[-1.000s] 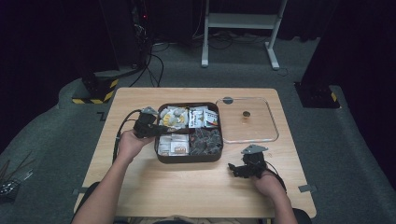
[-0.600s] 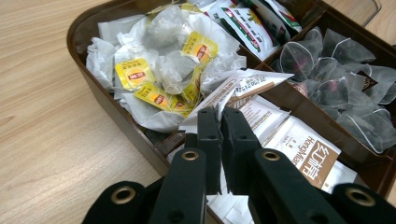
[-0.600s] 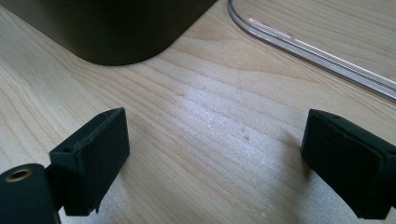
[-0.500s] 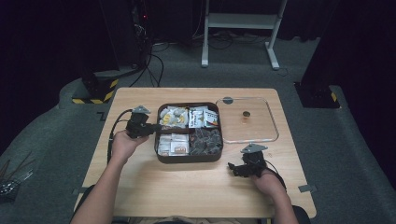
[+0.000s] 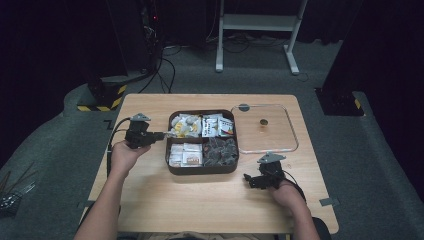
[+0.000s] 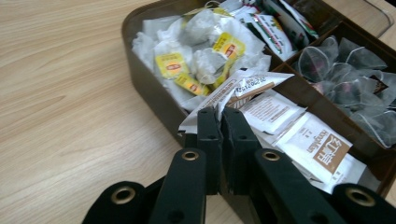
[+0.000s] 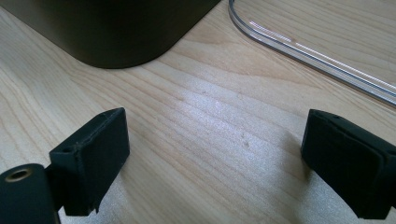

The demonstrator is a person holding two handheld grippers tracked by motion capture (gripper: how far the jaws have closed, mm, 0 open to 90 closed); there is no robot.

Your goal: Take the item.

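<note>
Evidently light, thin, crinkly: paper tea sachet (image 6: 233,91) pinched at its corner by closed left gripper (image 6: 220,114); right gripper (image 7: 215,163) spread wide, empty, over table (image 7: 210,116).

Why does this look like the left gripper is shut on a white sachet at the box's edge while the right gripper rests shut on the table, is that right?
Not quite: the right gripper is open, its jaws wide apart over bare table in the right gripper view. The left gripper is indeed shut on the white sachet at the edge of the brown box.
</note>
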